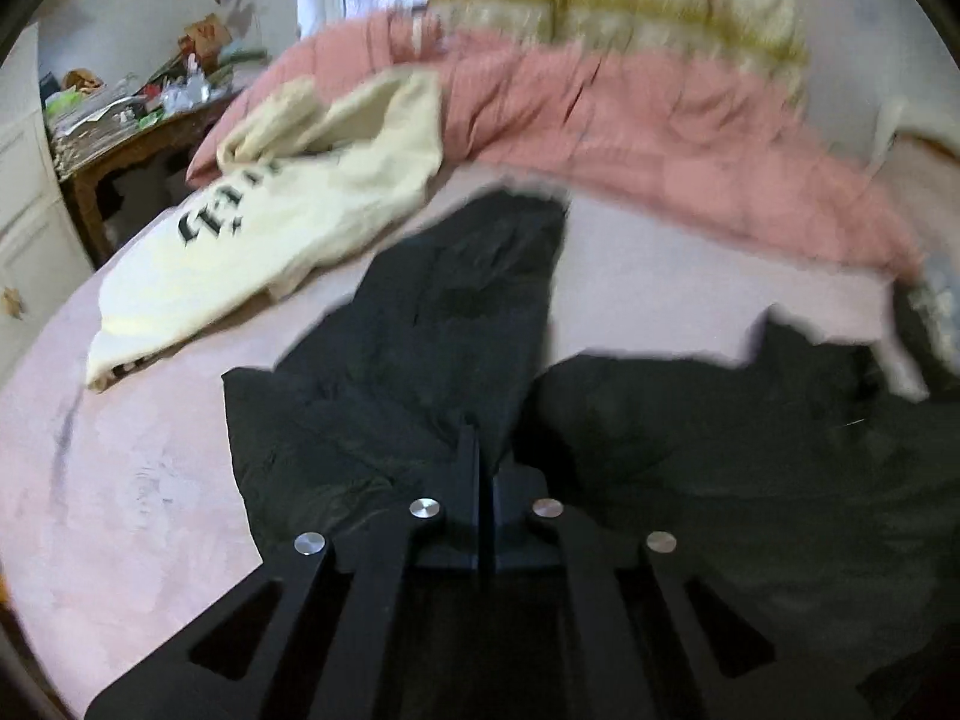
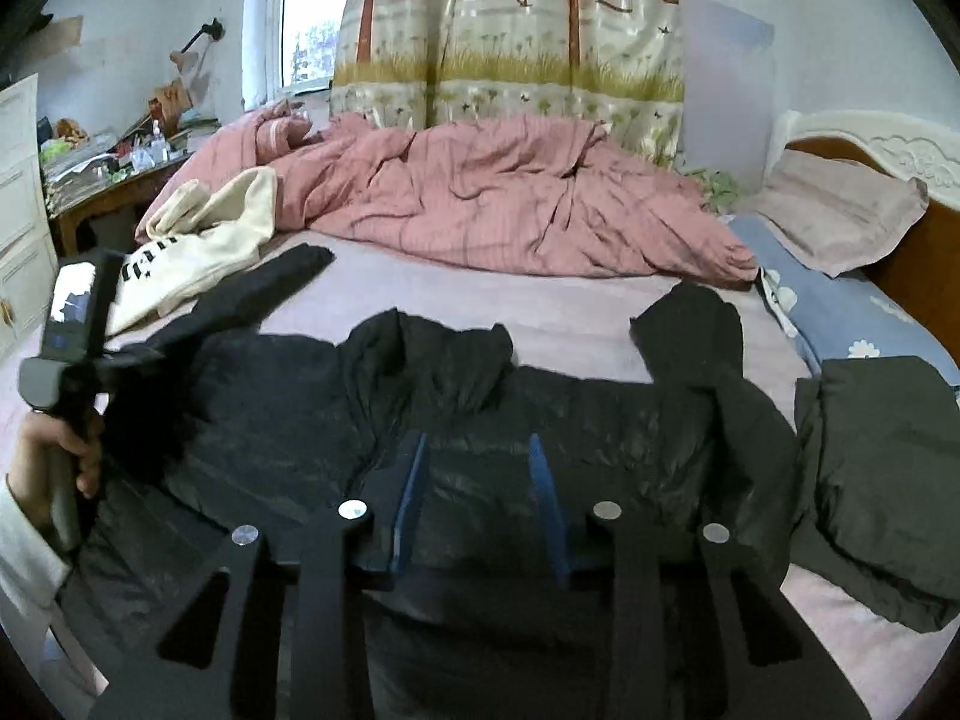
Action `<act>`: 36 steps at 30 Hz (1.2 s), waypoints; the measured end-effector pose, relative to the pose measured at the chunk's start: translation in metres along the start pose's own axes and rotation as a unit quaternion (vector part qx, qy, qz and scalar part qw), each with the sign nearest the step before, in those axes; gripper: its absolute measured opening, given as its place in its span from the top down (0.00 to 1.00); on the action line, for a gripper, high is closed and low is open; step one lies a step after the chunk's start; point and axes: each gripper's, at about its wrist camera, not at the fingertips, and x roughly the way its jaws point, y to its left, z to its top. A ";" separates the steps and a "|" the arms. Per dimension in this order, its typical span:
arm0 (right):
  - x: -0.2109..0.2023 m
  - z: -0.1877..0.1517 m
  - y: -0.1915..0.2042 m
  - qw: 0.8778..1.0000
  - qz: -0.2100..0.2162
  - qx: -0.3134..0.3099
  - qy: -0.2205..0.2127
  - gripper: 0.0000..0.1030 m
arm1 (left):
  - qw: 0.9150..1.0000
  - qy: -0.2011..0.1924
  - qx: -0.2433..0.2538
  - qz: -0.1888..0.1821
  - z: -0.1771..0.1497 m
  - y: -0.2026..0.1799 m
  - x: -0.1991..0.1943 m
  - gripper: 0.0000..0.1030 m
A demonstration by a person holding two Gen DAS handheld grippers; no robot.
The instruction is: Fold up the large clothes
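Left wrist view: left gripper (image 1: 478, 438) has its fingers pressed together, and black fabric of the black puffer jacket (image 1: 420, 348) bunches right at the tips, so it reads as clamped on the jacket near the sleeve (image 1: 480, 258) (motion blur, so the exact pinch spot is unclear). The jacket lies on the pink bedsheet (image 1: 120, 480). A cream sweatshirt (image 1: 270, 228) sits beyond it, touching the pink duvet (image 1: 600, 120). Black gothic lettering is printed on the sweatshirt, but it is folded over and blurred, not readable.

Right wrist view: right gripper (image 2: 478, 450) hovers over the jacket's chest with its blue-padded fingers (image 2: 414, 480) apart, holding nothing. The jacket (image 2: 480, 420) is spread flat on the bed, collar (image 2: 444, 348) away from the camera, one sleeve (image 2: 690, 330) bent up on the right side, the other (image 2: 258, 288) angled out past the left hand (image 2: 60, 450), which grips the other tool's handle. A folded dark green jacket (image 2: 876, 492) lies just beside, to the right. A patterned curtain (image 2: 510, 30) hangs behind; a blue floral pillow (image 2: 840, 312) sits near the headboard.

Step, as judged: start of the fold, with one sleeve being brought in over the body. The next move likely calls for the right gripper to take the opposite sleeve or side and lay it inward. No brand label is visible.
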 end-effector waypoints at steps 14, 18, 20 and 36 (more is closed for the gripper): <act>-0.009 -0.010 -0.028 0.998 0.013 0.050 0.024 0.64 | 0.992 0.029 0.073 -0.101 -0.126 -0.001 -0.123 0.92; -0.010 -0.015 -0.037 0.998 0.001 0.053 0.026 0.64 | 0.988 -0.036 0.101 -0.114 -0.113 -0.029 -0.156 0.45; -0.008 -0.016 -0.047 0.998 -0.004 0.061 0.029 0.64 | 0.982 -0.068 0.140 -0.111 -0.102 -0.053 -0.167 0.44; 0.012 -0.023 -0.100 0.993 -0.010 0.110 0.046 0.58 | 0.981 0.055 0.188 -0.013 0.022 -0.165 0.034 0.35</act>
